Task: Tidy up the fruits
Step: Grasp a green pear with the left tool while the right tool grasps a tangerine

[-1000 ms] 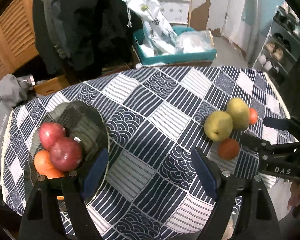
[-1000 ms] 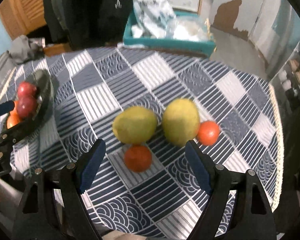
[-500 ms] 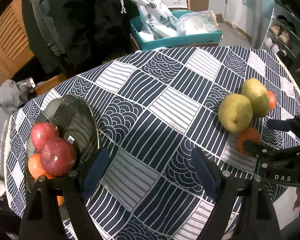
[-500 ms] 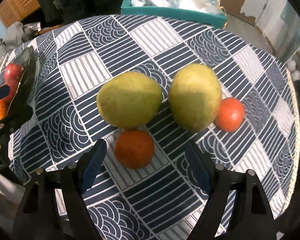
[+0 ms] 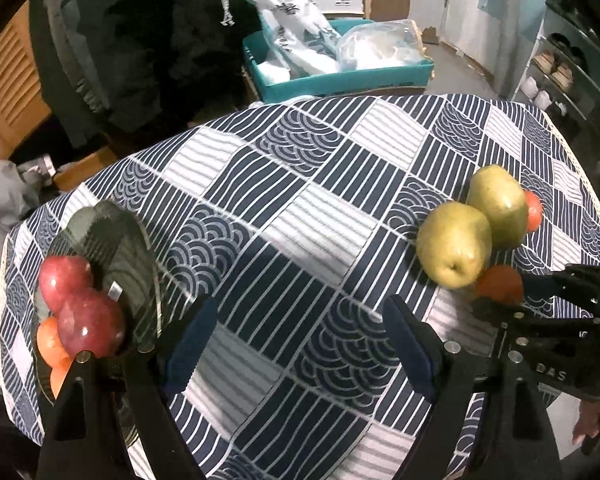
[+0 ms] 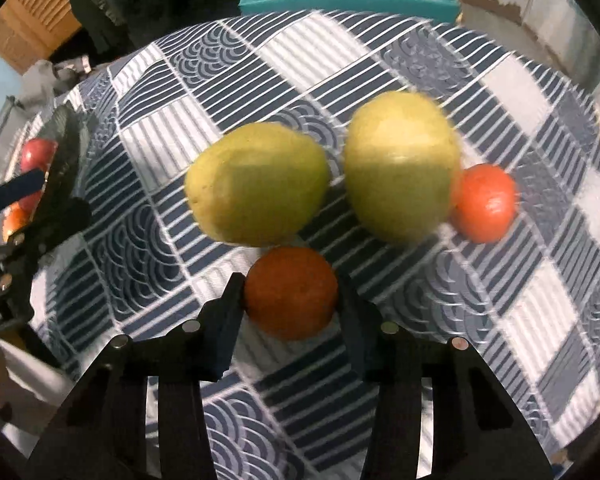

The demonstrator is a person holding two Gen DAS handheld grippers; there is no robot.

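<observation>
We count two red apples (image 5: pixel 76 304) plus orange in dark glass dish (image 5: pixel 116 240), lower left. Right gripper (image 6: pixel 291 292) fingers pinch round orange tangerine (image 6: pixel 291 294), lower centre. Left gripper (image 5: pixel 296 344) wide open, empty. Two yellow-green pears (image 6: pixel 256 188), second tangerine (image 6: pixel 485 208) remain on cloth.

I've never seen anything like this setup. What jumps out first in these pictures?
Probably the right gripper, its black fingers closed on either side of a small orange fruit on the blue-and-white patterned tablecloth. Just beyond it sit two big yellow-green pears side by side, with another orange fruit beside the right-hand one. Far to the left, a dark glass plate already holds red apples.
</observation>
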